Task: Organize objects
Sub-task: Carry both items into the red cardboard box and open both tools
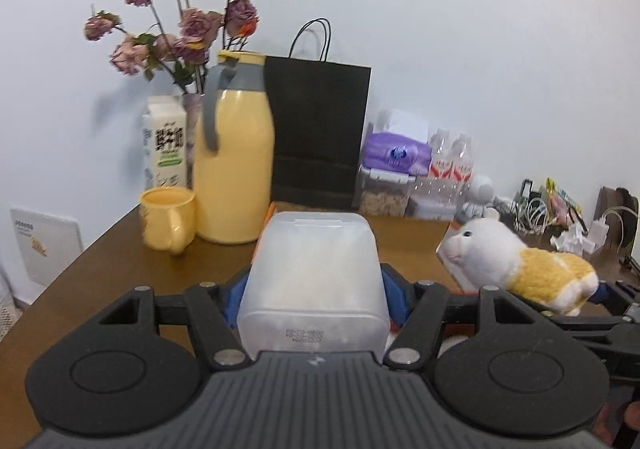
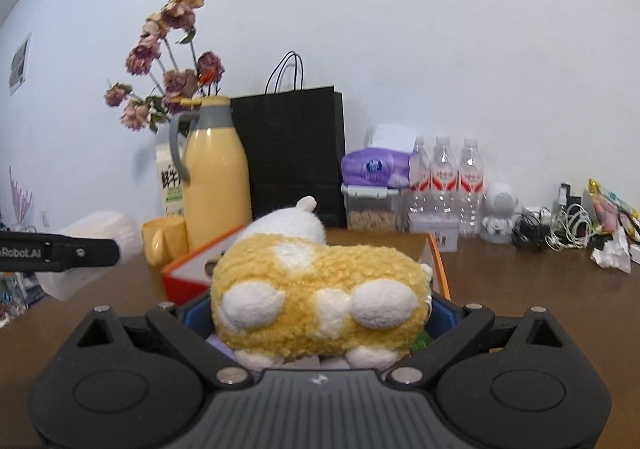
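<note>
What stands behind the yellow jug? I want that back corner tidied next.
Behind the yellow jug stand a milk carton and a vase of dried roses, with a black paper bag beside it. The vase's lower part is covered.

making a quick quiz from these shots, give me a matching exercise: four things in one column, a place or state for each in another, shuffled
Things:
1. plush toy
2. translucent plastic container
3. yellow mug
4. black paper bag

Places or states:
A. stands against the wall
B. held in the left gripper
C. held in the right gripper
D. beside the yellow jug

Pairs: 1-C, 2-B, 3-D, 4-A
</note>
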`<state>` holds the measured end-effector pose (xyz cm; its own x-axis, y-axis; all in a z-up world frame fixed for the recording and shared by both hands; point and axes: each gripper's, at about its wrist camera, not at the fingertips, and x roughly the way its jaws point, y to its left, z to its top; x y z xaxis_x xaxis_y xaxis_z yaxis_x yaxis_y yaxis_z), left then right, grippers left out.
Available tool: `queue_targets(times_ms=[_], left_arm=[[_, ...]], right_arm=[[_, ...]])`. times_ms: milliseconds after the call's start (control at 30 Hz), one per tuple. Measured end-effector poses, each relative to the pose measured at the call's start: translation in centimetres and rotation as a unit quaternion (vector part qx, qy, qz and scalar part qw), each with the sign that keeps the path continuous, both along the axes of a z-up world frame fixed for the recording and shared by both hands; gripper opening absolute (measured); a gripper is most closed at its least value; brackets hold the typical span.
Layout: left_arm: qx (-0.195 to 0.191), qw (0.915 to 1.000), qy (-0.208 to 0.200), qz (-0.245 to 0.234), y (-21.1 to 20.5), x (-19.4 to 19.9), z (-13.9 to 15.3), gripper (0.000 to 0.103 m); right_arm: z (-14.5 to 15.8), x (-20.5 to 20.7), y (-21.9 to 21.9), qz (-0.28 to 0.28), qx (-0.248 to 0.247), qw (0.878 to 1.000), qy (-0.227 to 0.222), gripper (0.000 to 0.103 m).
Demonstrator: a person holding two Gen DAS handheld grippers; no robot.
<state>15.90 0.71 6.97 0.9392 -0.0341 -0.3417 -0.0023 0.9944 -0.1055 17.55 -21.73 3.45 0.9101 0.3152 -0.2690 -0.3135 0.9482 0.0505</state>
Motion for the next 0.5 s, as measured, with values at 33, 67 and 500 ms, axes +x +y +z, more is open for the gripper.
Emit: queue_targets(times_ms=[33, 67, 500], left_arm=[[-0.002, 1.0, -0.003, -0.001, -0.1, 0.8, 0.2, 0.066], [-0.004, 1.0, -0.005, -0.001, -0.2, 1.8, 0.4, 0.066], [-0.034, 0.9976, 0.03, 0.053, -1.0, 14.9, -1.2, 0.066]], right_arm=[[0.3, 0.9, 0.2, -0.001, 0.003, 1.0, -0.002, 0.098], [0.5, 1.6, 0.3, -0.003, 0.005, 1.0, -0.004, 0.098], [-0.7, 14.7, 2.8, -0.045, 0.03, 0.997, 0.045, 0.098]])
